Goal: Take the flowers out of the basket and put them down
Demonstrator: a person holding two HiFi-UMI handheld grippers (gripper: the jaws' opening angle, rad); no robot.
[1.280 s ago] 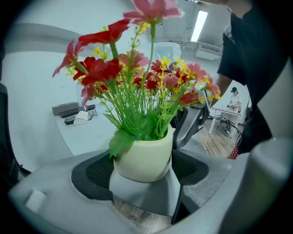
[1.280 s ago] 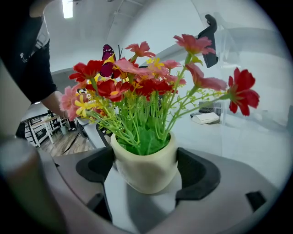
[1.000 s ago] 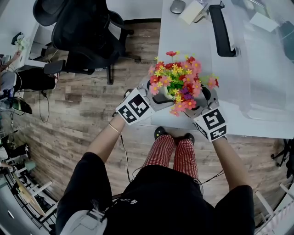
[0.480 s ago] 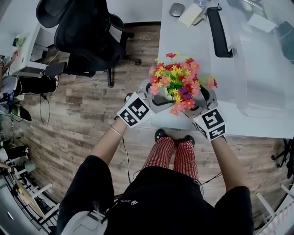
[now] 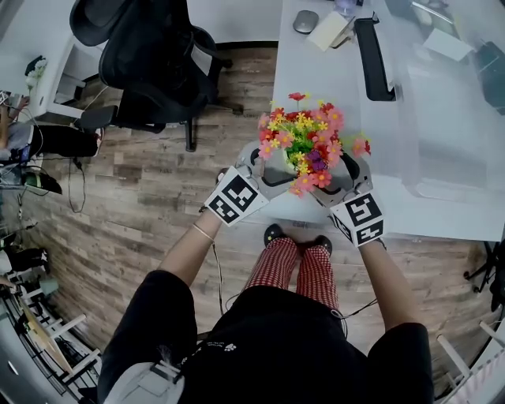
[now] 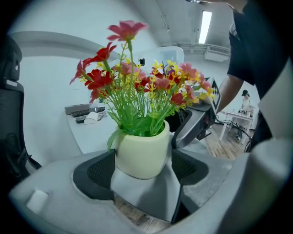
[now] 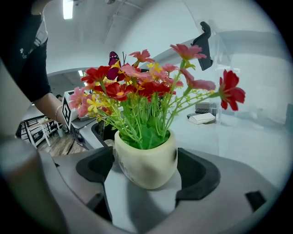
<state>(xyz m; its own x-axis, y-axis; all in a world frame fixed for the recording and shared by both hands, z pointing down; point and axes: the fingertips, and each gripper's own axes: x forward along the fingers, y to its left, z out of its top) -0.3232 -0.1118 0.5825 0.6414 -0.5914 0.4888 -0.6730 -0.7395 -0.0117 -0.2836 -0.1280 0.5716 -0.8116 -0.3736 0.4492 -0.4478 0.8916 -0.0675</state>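
Clamping one flower pot (image 6: 142, 153), left gripper (image 5: 272, 173), right gripper (image 5: 335, 183)

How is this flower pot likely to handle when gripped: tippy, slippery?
Probably top-heavy: the flowers spread far wider than the flower pot. Its smooth rounded wall may slip, though the left hand-held gripper and right hand-held gripper both clamp it.

Office, probably: black swivel chair (image 5: 150, 55), white desk (image 5: 316, 87), mouse (image 5: 305, 21), wood floor (image 5: 142, 197).
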